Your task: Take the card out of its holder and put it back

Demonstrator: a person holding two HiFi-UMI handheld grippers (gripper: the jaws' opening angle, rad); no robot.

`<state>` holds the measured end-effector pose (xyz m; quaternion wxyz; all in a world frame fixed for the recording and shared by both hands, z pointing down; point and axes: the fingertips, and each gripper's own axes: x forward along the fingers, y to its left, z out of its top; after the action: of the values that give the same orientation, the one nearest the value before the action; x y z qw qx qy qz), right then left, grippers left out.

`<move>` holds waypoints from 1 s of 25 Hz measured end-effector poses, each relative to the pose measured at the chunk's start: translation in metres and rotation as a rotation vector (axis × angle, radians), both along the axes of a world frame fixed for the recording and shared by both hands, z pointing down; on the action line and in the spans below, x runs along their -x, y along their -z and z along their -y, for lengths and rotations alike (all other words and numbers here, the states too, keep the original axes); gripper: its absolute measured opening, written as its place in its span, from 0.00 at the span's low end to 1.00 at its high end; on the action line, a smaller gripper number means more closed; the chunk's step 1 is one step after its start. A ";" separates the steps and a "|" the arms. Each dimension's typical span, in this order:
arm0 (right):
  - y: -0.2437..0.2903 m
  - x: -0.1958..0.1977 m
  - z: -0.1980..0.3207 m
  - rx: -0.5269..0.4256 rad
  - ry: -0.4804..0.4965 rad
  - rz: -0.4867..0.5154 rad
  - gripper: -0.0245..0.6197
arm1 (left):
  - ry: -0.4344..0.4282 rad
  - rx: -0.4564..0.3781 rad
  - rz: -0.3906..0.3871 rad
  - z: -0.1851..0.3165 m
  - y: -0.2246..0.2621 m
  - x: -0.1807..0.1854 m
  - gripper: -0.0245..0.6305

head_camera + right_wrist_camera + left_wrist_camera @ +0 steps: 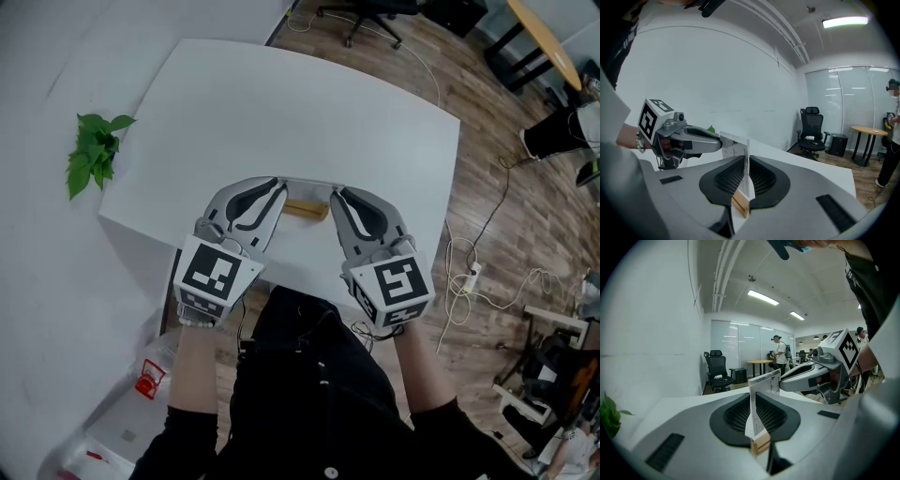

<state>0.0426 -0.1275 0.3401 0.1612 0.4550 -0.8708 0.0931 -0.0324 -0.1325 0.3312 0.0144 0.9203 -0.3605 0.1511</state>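
Card point(765, 383) sits in its holder point(760, 445) over the surface point(281, 112) edge, with left gripper point(752, 393) and right gripper point(744, 159) both clamped on it. Risks: holder likely hangs by slot friction and could drop; uneven pull buckles card.

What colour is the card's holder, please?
Light tan wood; the holder shows best in the right gripper view.
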 end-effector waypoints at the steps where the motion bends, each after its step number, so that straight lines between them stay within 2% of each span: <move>1: 0.004 0.001 0.000 -0.008 0.001 0.003 0.14 | 0.005 -0.006 0.002 0.000 0.004 0.001 0.11; 25: 0.103 0.008 -0.015 -0.186 0.059 -0.017 0.14 | 0.049 -0.143 -0.007 -0.020 0.099 0.007 0.11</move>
<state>0.0344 -0.1124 0.2373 0.1283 0.4430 -0.8873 0.0035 -0.0396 -0.1130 0.2322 -0.0463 0.9105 -0.3927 0.1213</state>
